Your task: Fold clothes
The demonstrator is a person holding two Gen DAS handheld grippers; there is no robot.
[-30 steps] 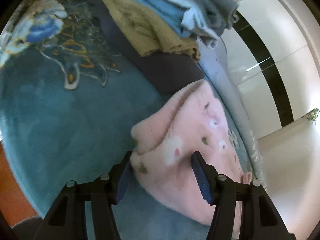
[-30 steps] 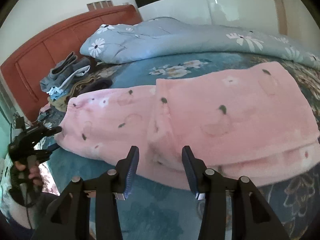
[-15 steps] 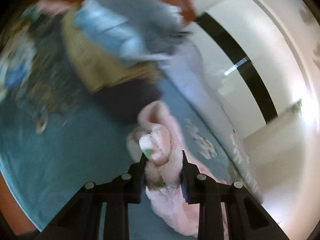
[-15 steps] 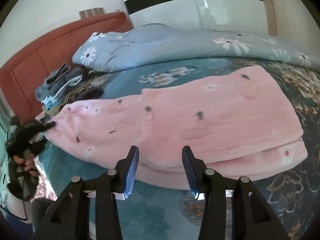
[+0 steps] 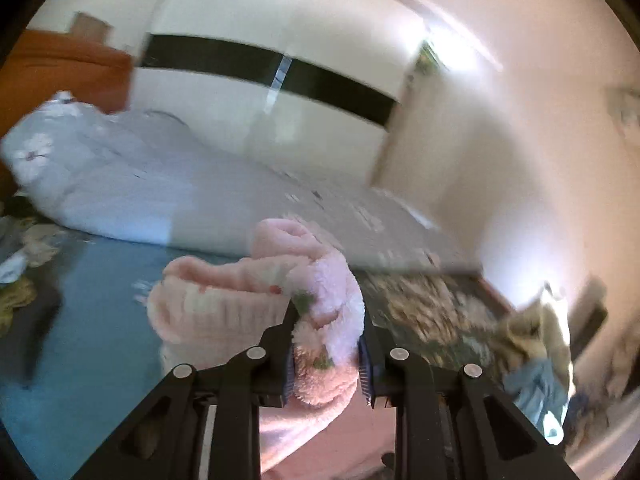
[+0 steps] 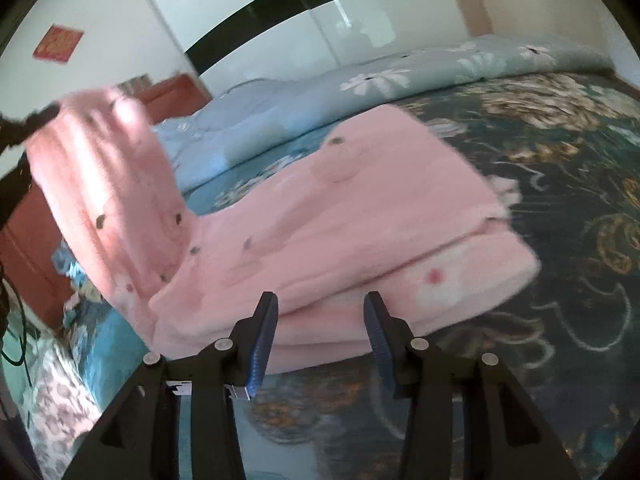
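Your left tool (image 5: 325, 354) is closing on the ribbed cuff end of the pink fleece garment (image 6: 340, 216), with fabric pinched between the pads; the rest lies on the bed (image 6: 580, 168), near the blue quilt (image 6: 360, 96). It is soft, light, floppy: grip hems. Your right tool (image 6: 320, 336) hovers released. No writing is readable.

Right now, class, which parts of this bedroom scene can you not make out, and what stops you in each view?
- Left wrist view: the quilt pattern and the far heap, smeared by motion blur.
- Left wrist view: the garment part low in the left claw, hidden by the fingers.
- Right wrist view: the left claw at the raised end, cut off by the left edge.
- Right wrist view: the garment's near edge behind the right claw.
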